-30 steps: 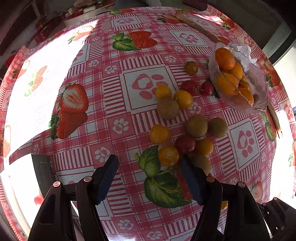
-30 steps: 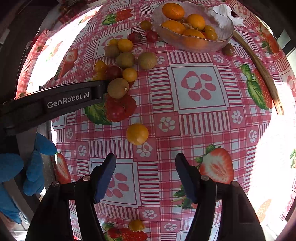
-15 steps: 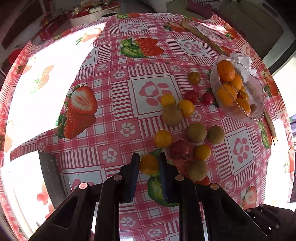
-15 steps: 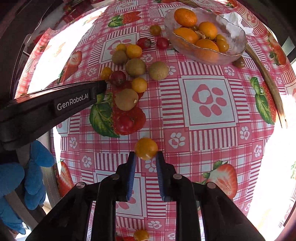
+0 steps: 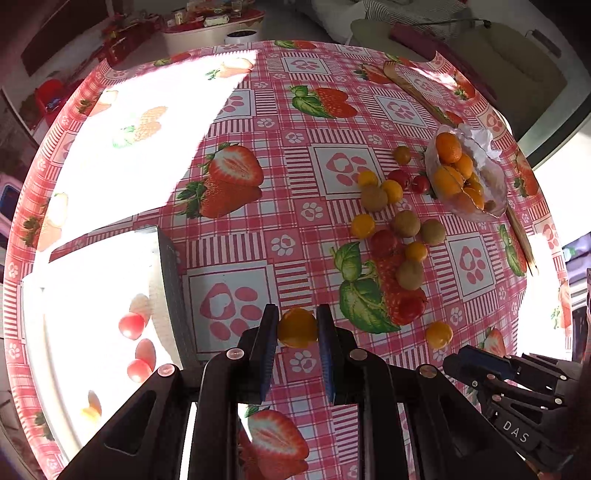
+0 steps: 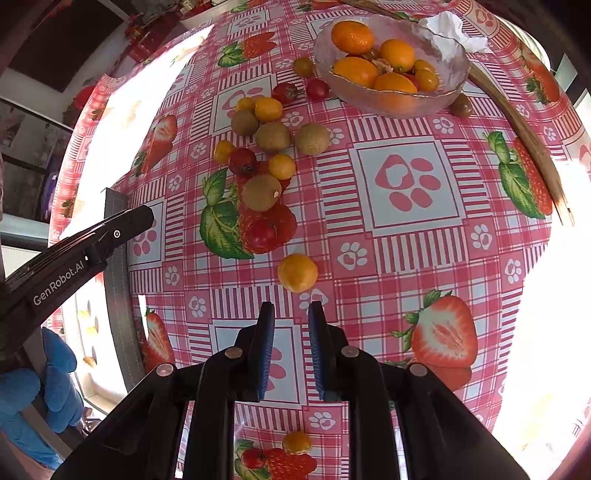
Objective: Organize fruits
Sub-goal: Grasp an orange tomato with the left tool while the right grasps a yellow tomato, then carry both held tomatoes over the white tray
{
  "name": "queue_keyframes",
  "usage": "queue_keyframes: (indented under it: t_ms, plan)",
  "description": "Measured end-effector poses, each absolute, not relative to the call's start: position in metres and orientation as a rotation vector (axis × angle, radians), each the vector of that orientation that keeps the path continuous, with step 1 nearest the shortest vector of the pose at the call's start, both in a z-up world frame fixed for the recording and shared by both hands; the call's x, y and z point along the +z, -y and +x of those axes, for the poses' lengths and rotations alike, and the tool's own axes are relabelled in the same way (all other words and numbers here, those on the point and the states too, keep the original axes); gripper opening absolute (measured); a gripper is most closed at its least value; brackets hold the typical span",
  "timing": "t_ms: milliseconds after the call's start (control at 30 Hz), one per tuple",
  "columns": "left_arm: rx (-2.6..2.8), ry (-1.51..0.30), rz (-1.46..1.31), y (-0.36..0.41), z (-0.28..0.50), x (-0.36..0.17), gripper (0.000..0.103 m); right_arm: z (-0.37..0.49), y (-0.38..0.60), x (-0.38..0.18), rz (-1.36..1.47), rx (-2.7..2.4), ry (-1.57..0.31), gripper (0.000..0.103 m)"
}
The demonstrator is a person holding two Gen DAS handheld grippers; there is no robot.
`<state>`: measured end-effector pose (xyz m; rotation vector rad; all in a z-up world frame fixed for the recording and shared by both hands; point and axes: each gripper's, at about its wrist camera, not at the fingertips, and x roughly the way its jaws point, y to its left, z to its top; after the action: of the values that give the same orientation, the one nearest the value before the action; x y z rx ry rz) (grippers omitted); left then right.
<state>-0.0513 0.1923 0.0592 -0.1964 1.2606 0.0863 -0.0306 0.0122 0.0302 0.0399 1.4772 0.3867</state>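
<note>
The left gripper [image 5: 297, 328], black with blue pads, pinches a small round orange fruit [image 5: 297, 328] between its fingertips, held clear of the round table [image 5: 258, 110] with its pink checked oilcloth printed with strawberries and paw marks. Near the table's left edge stands a white rectangular tray with a grey ribbed wall [image 5: 171, 280], washed out by sun, holding a few small red tomatoes [image 5: 131, 325]. The right gripper [image 6: 291, 321] is pressed together on nothing; a second small orange fruit [image 6: 297, 272] lies on the cloth just beyond its tips, not between them. Farther toward the table's far edge a loose cluster of fruit lies on the cloth: brown kiwis [image 6: 261, 192], red tomatoes [image 6: 260, 233] and more small orange fruits [image 6: 282, 166]. Beyond them, near the far right edge, stands a clear glass bowl [image 6: 447, 92] filled with oranges [image 6: 352, 37], a crumpled white tissue [image 6: 448, 29] on its rim. A hand in a blue glove [image 6: 55, 384] shows at the lower left of the right wrist view.
</note>
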Motion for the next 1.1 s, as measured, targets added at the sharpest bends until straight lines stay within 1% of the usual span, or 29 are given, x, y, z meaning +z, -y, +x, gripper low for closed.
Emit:
queue_keyframes:
  t_ms: [133,167,267,367,467,767,1100]
  plan:
    - [0.103,-1.264,-0.195,-0.201,-0.068,0.061,0.023,-0.025,-0.012,0.023,0.039,0.367,-1.482,0.021]
    - [0.107,-1.265,-0.194,-0.203,-0.072,0.061,0.023,-0.023,-0.014,0.022,0.024,0.363,-1.477,0.023]
    - [0.117,-1.265,-0.195,-0.209,-0.083,0.064,0.023,-0.020,-0.020,0.017,0.000,0.374,-1.473,0.033]
    - [0.129,-1.260,-0.207,-0.215,-0.092,0.067,0.023,-0.017,-0.026,0.015,-0.026,0.372,-1.466,0.033]
    - [0.144,-1.256,-0.225,-0.222,-0.102,0.070,0.023,-0.015,-0.030,0.015,-0.045,0.353,-1.469,0.027]
    - [0.219,-1.236,-0.271,-0.257,-0.140,0.080,0.023,-0.028,-0.045,0.038,-0.049,0.405,-1.469,0.027]
    - [0.353,-1.213,-0.307,-0.322,-0.167,0.081,0.023,-0.050,-0.127,0.067,-0.055,0.587,-1.452,0.027]
